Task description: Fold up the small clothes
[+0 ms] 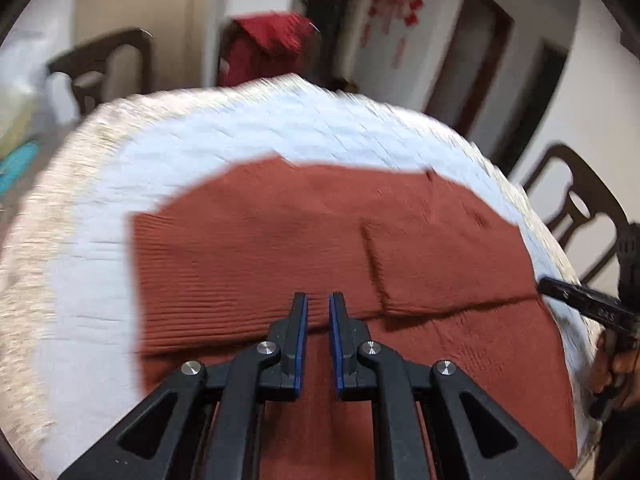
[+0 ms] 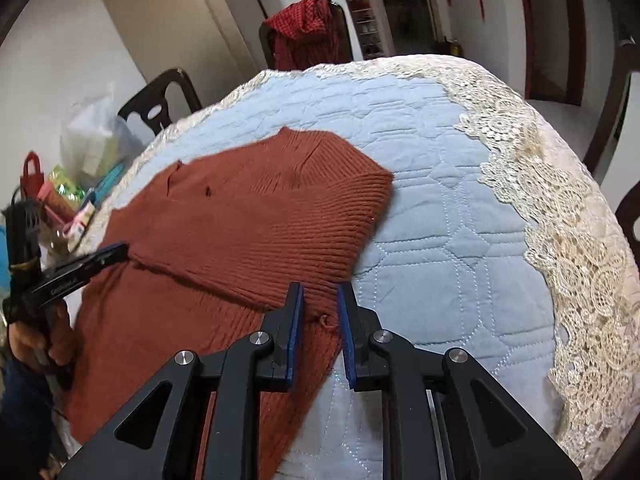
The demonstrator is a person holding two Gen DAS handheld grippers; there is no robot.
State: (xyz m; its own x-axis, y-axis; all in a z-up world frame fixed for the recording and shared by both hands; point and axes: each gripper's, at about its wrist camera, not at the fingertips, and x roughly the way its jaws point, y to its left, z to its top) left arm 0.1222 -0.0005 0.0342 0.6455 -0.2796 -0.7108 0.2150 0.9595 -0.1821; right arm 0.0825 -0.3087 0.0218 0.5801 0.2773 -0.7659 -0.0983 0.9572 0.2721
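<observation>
Right gripper (image 2: 319, 300) slightly spread over sweater (image 2: 240, 232) edge, left gripper (image 1: 318, 308) nearly pressed together, empty: the fold may slip open.

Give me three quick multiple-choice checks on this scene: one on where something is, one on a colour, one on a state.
1. Where does the sweater lie?
A. Over a chair back
B. On the blue quilted cover of the table
C. On the floor

2. What colour is the sweater?
A. Rust red
B. Navy
C. White

3. What state is the sweater in?
A. Rolled into a ball
B. Lifted clear of the table
C. Lying flat and partly folded, with a folded flap over its lower part

Answers:
1 B: cloth of the cover shows beyond the knit's far and right edges.
2 A: both wrist views show the same brick-red ribbing.
3 C: a doubled edge runs across the body in both views.
</observation>
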